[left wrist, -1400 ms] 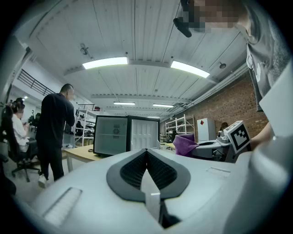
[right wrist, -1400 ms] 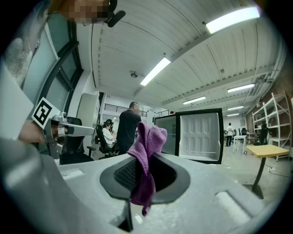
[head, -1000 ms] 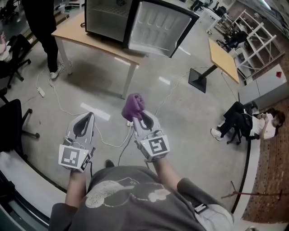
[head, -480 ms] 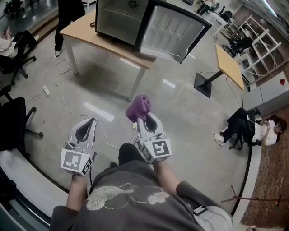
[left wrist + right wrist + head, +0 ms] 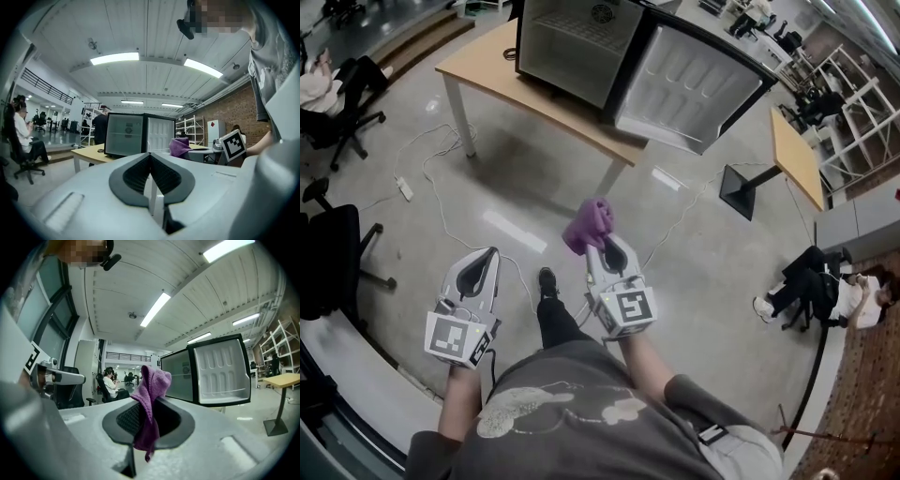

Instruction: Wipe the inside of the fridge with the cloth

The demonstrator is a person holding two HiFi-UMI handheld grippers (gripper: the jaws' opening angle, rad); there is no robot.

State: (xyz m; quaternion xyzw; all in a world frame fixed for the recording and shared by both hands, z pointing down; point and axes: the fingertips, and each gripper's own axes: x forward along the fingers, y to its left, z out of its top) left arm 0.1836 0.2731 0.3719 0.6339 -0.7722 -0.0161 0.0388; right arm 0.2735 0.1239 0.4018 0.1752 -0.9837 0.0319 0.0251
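Right gripper (image 5: pixel 603 246) pinches just a fold of the purple cloth (image 5: pixel 589 223), left gripper (image 5: pixel 490 253) clenched on nothing; I fear rubbing inside the far fridge (image 5: pixel 577 47) could drag it loose.

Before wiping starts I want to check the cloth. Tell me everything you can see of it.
The cloth is purple, soft and fuzzy-looking, like microfibre. It is bunched and folded, pinched between the shut jaws of the right gripper, with a rounded bundle sticking up past the jaw tips and a short tail trailing back between them. It is held in the air above the floor, well short of the open fridge. Nothing else touches it.
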